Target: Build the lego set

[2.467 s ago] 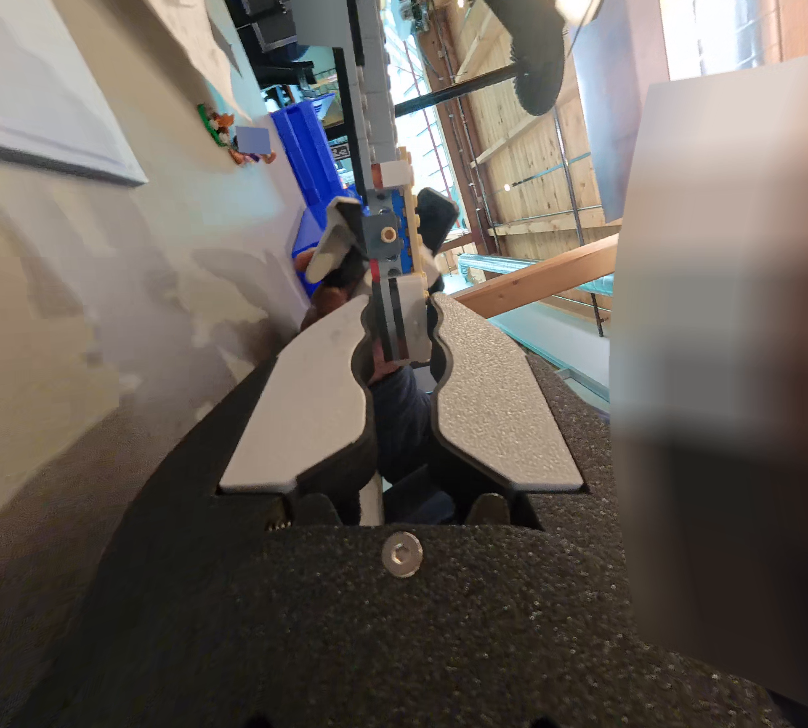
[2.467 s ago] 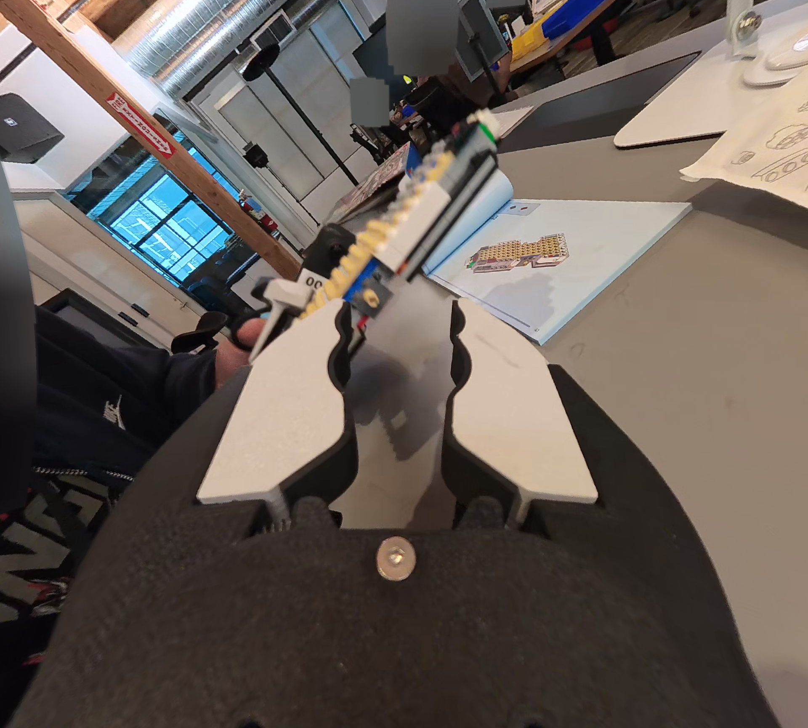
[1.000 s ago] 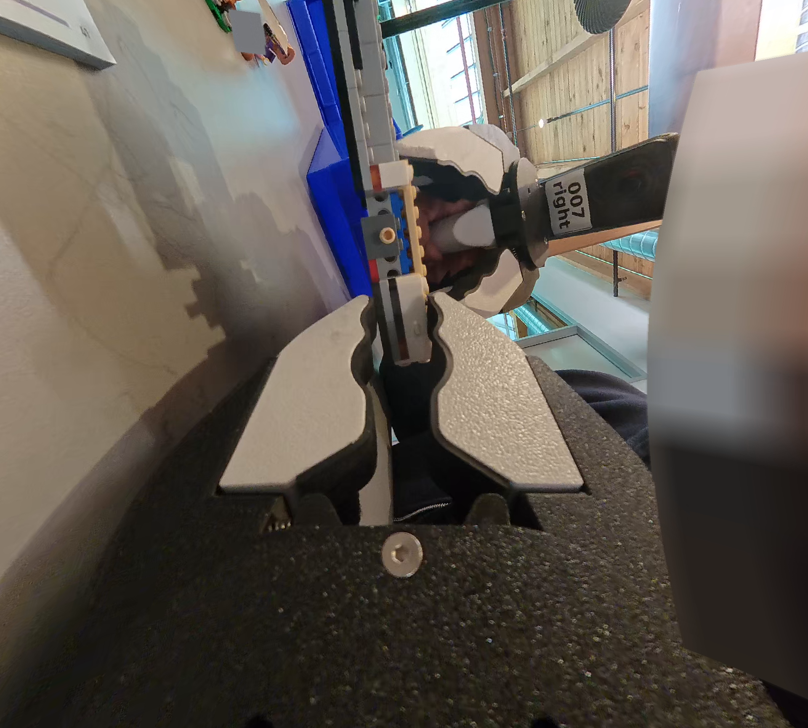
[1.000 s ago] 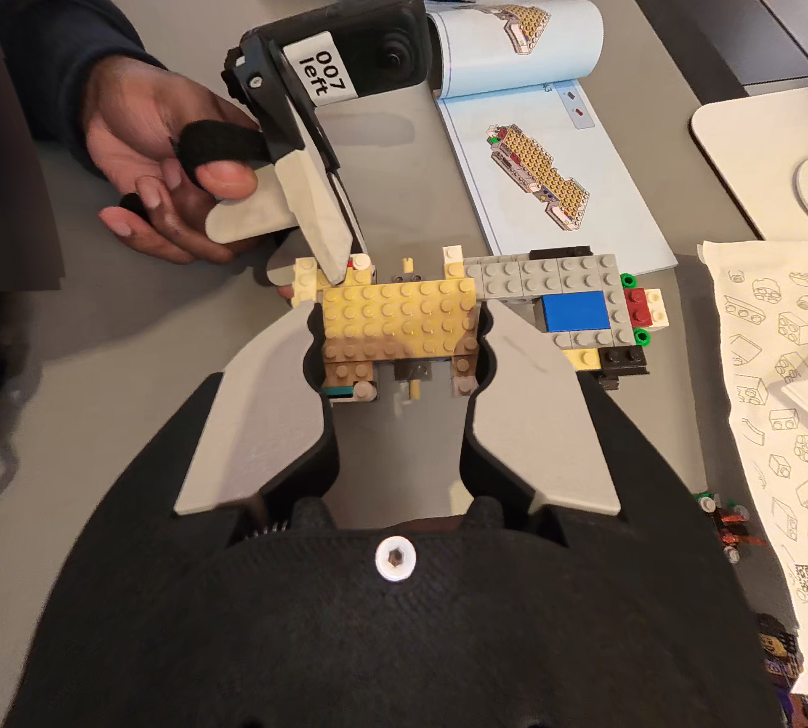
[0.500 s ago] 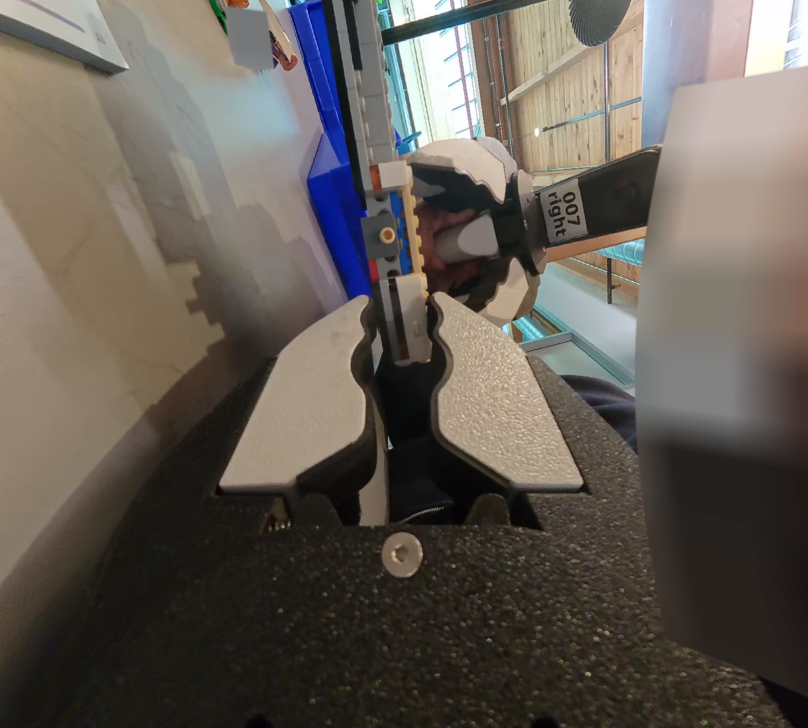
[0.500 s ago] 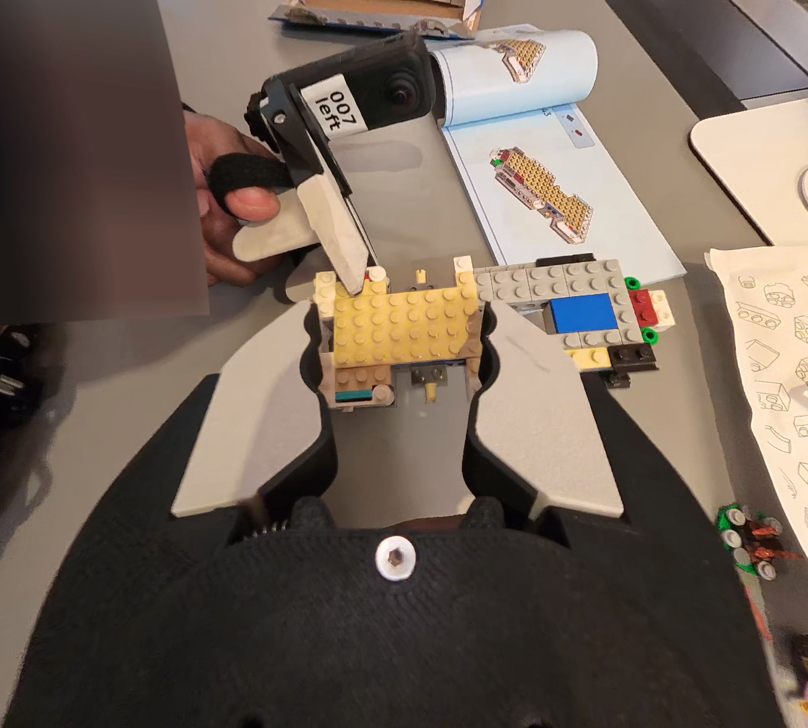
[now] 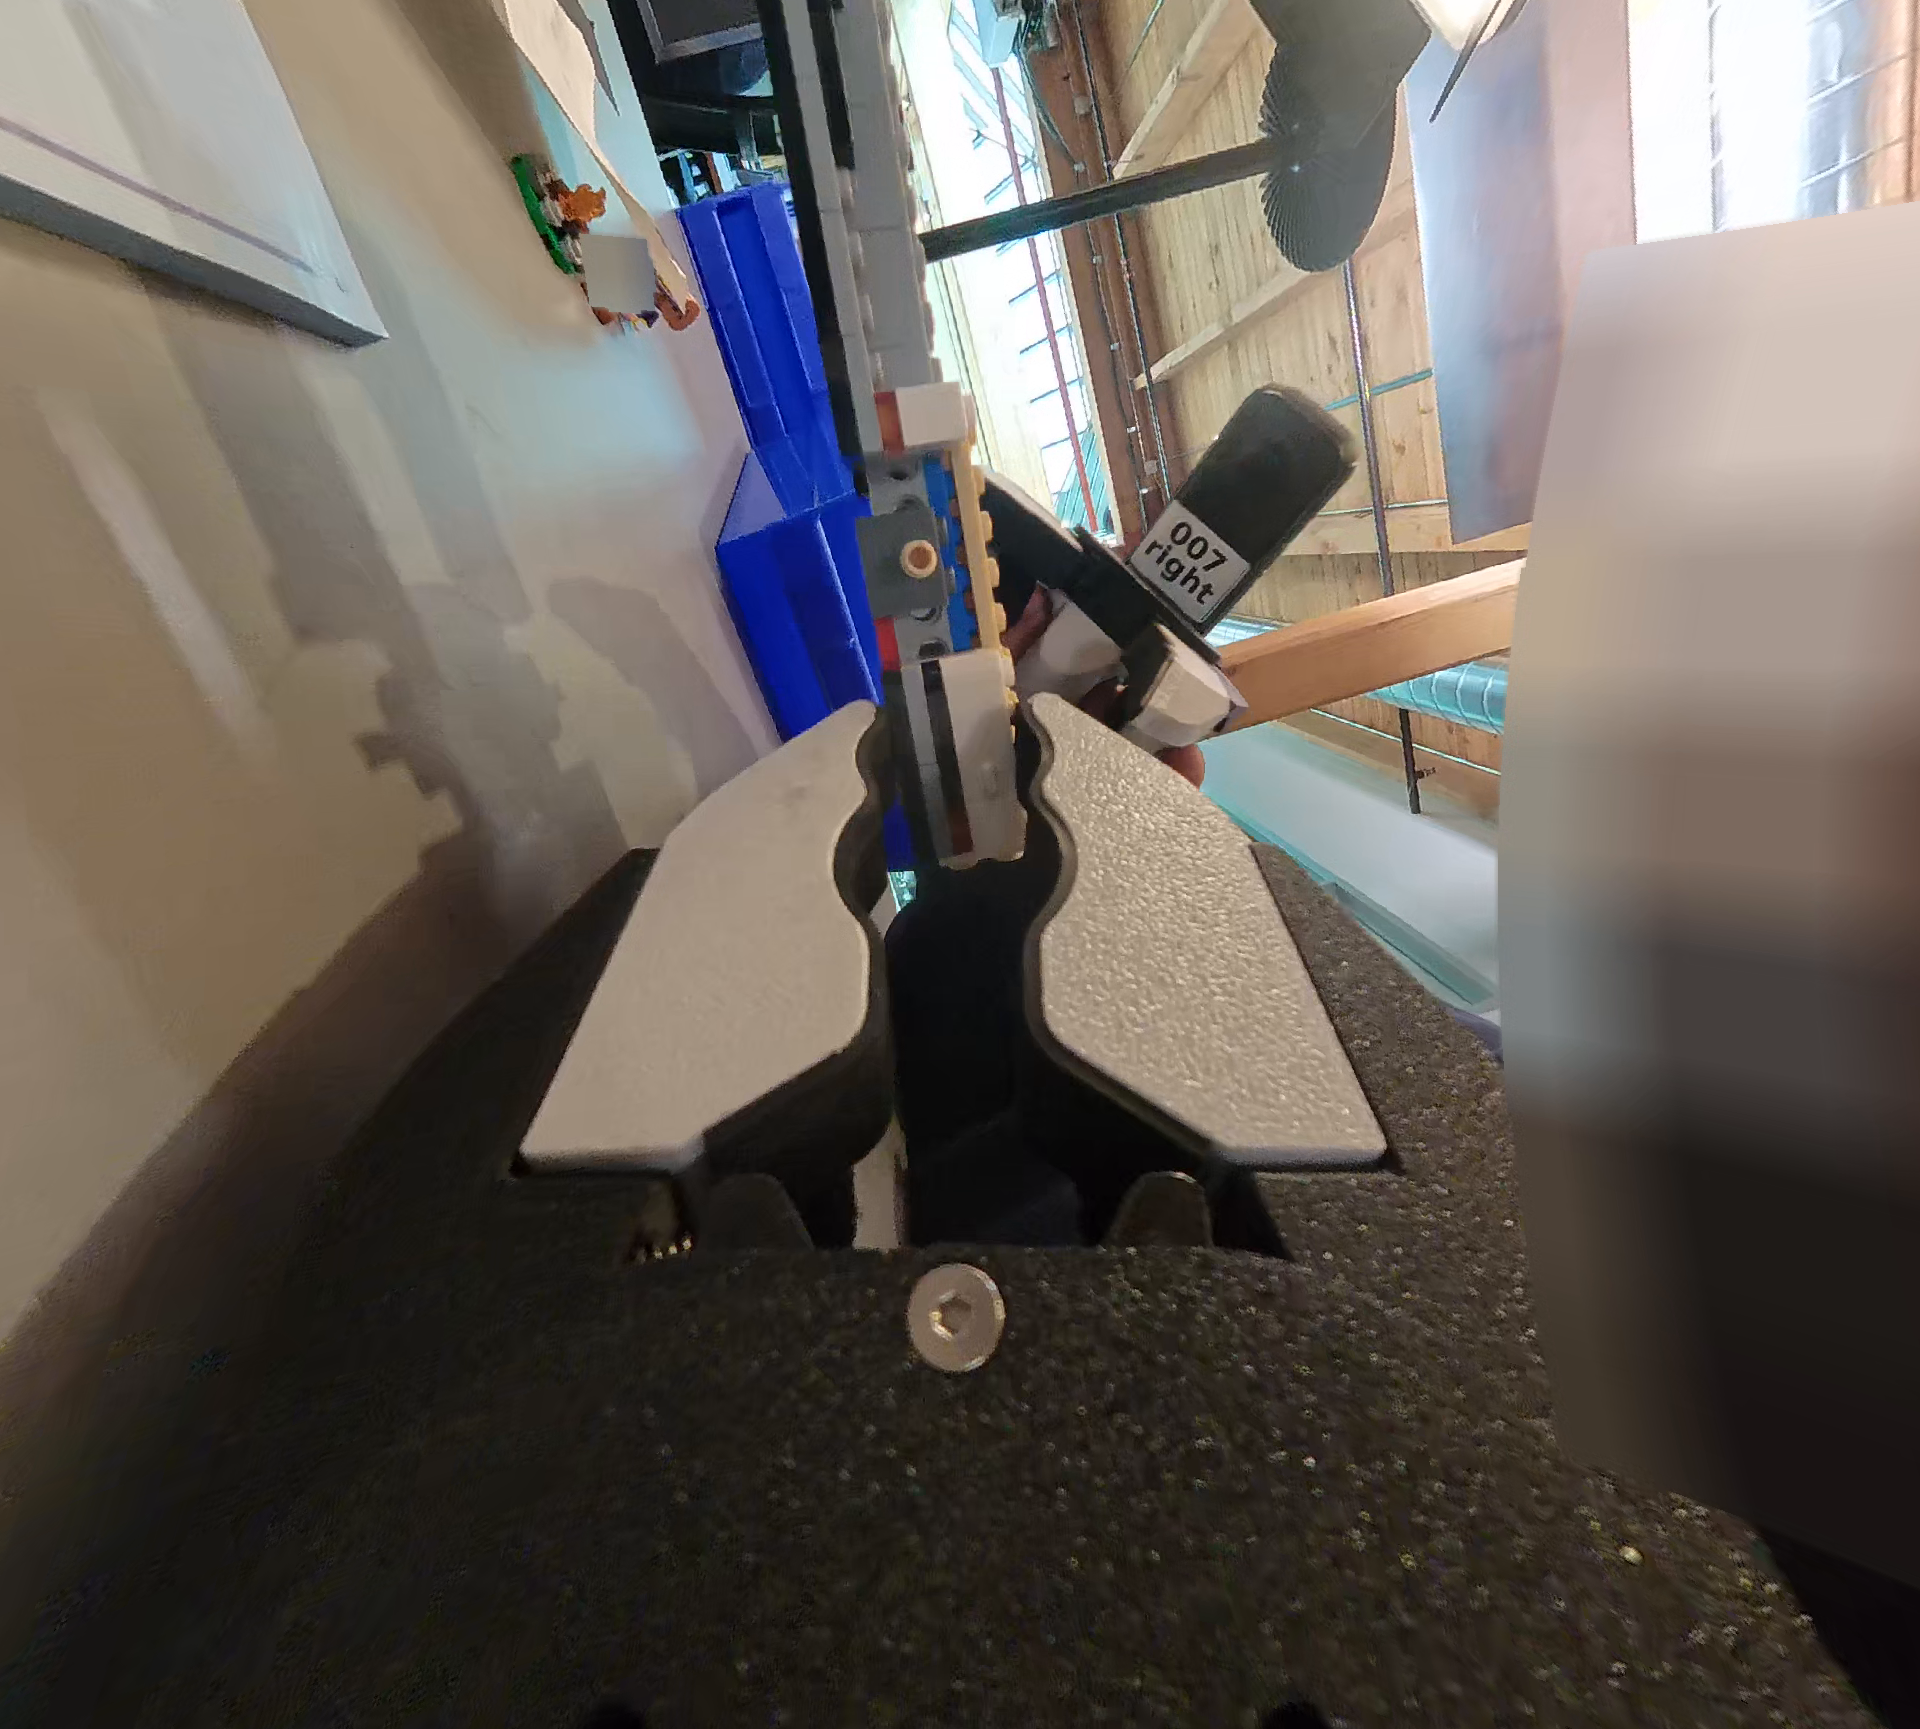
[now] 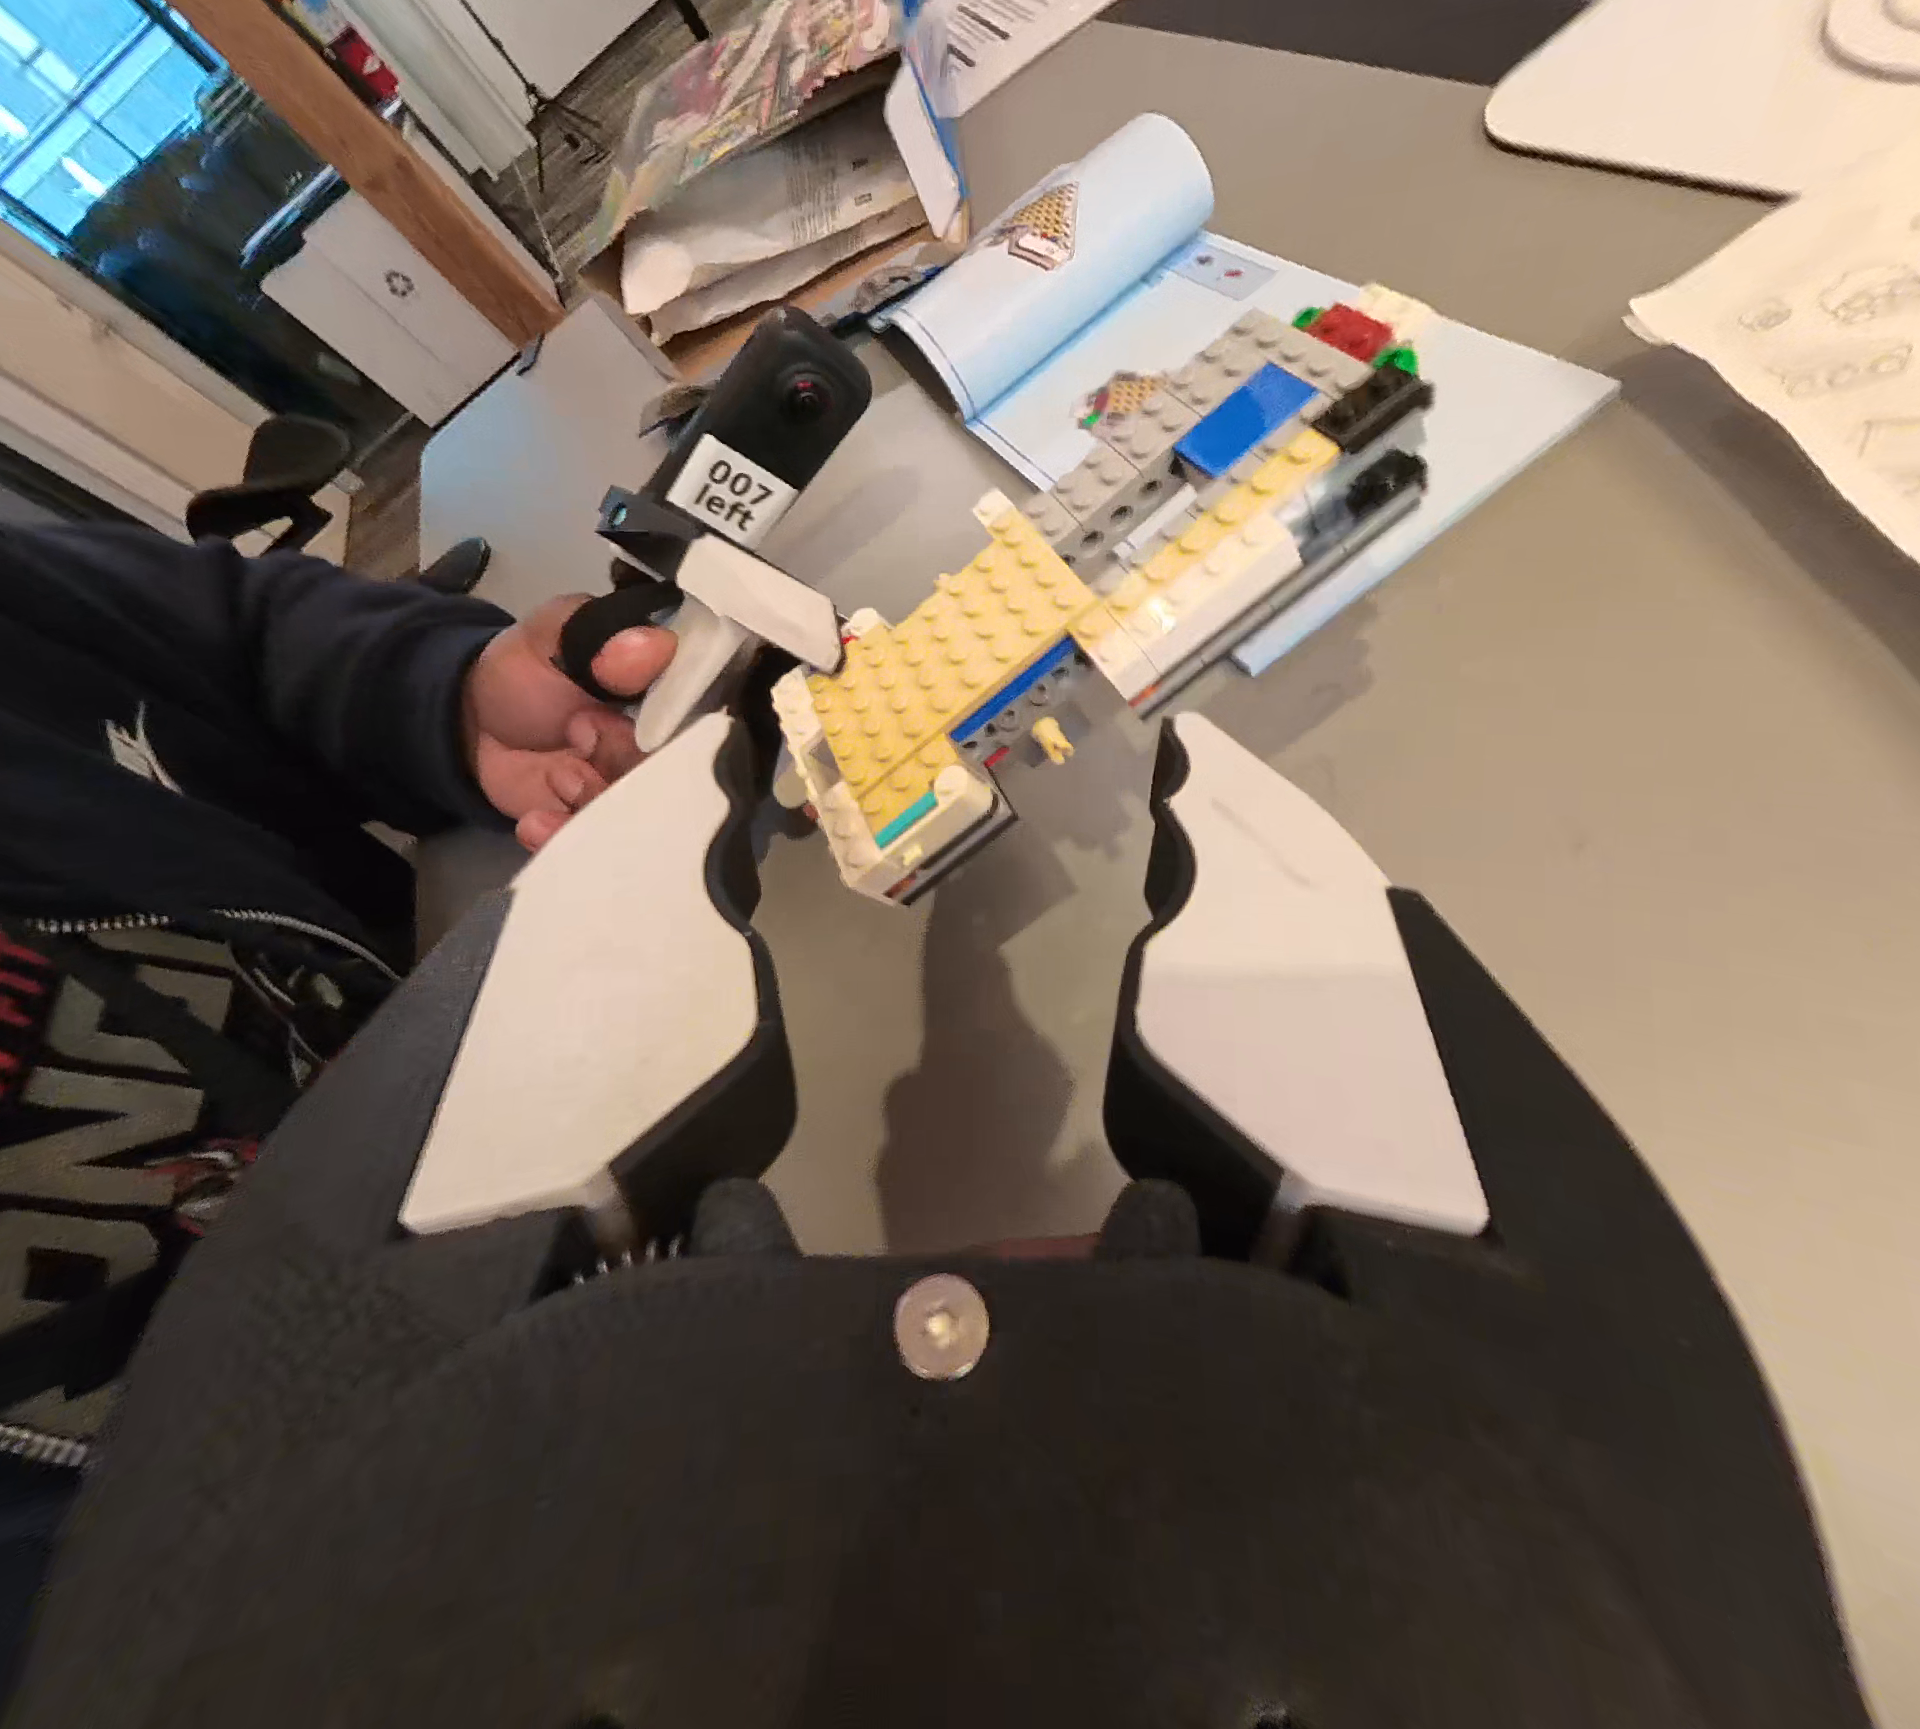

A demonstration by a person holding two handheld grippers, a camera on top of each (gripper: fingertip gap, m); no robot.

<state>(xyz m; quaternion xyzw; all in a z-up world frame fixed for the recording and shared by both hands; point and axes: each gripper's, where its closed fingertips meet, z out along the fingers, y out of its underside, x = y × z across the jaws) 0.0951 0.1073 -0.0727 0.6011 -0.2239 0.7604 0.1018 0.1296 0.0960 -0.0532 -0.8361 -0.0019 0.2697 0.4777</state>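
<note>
Two grippers are working: my left gripper point(image 7: 961, 775) is squeezing the white end of the brick model point(image 8: 966, 640) above the table point(image 8: 1558, 744), while my right gripper point(image 8: 951, 775) is waiting wide open, holding nothing. I am keeping the squeeze steady.

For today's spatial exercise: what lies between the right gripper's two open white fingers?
Right wrist view: the white-rimmed end of the tan brick model, touching neither of the right gripper's fingers; below it, bare grey table.

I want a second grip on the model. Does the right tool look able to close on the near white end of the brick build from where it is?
Probably yes. The right tool is open with the brick build's white end just ahead; only the left tool, clamping its far edge, is close.
</note>
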